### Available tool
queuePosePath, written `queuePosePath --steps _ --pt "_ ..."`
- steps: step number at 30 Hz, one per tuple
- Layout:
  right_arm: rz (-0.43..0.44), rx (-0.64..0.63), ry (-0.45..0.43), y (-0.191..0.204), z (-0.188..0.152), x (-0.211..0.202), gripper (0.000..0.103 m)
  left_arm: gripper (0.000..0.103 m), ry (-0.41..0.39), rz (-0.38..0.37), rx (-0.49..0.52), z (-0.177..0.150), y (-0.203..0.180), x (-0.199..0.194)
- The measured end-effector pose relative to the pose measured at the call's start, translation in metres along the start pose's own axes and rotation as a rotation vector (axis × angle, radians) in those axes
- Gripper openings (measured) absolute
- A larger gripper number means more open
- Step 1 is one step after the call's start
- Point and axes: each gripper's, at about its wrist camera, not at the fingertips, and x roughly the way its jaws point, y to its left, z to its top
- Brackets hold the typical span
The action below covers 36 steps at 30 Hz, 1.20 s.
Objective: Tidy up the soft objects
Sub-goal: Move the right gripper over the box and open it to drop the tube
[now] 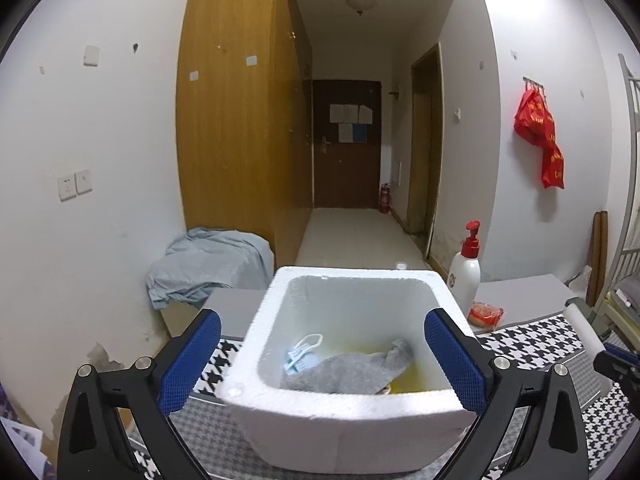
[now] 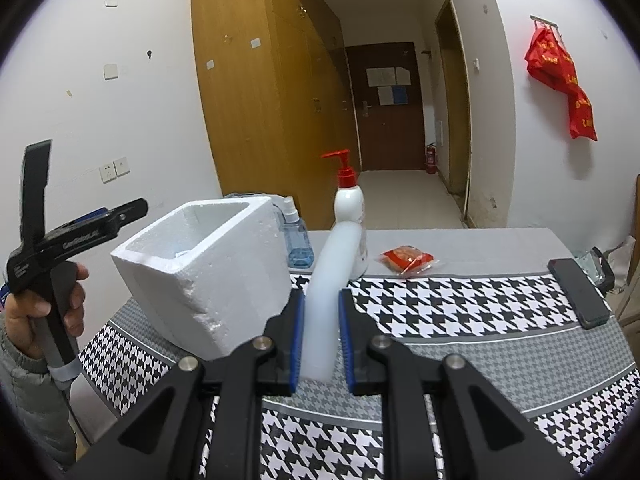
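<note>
Roll (image 2: 320,320) soft, light; R gripper (image 2: 321,336) pinches it mid-length. L gripper (image 1: 322,360) wide, empty, at box (image 1: 352,436) on cloth's left edge.

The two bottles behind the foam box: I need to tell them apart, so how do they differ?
The pump bottle is white, opaque and taller, with a red pump; the spray bottle is clear blue, shorter, with a clear nozzle cap. Both stand upright on the table.

White square foam box (image 1: 352,432) on houndstooth cloth (image 1: 532,340) — holds grey fabric piece (image 1: 348,372), blue face mask (image 1: 300,360). Left gripper (image 1: 324,364) blue pads spread wide, flanking box — red-pump white bottle (image 1: 466,276) far right.
</note>
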Motion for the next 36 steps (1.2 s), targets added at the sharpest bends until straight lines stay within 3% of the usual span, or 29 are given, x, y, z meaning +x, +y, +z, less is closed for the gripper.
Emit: queuePosePath --steps 15,36 --pt "0.019 -0.028 -0.021 0.031 0.016 0.012 0.02 0.102 -0.054 0.029 -0.004 -0.013 0.031 -0.03" --pt "0.058 -0.088 -0.042 0.077 0.039 0.023 0.02 0.102 -0.035 0.0 -0.007 -0.038 0.053 -0.048"
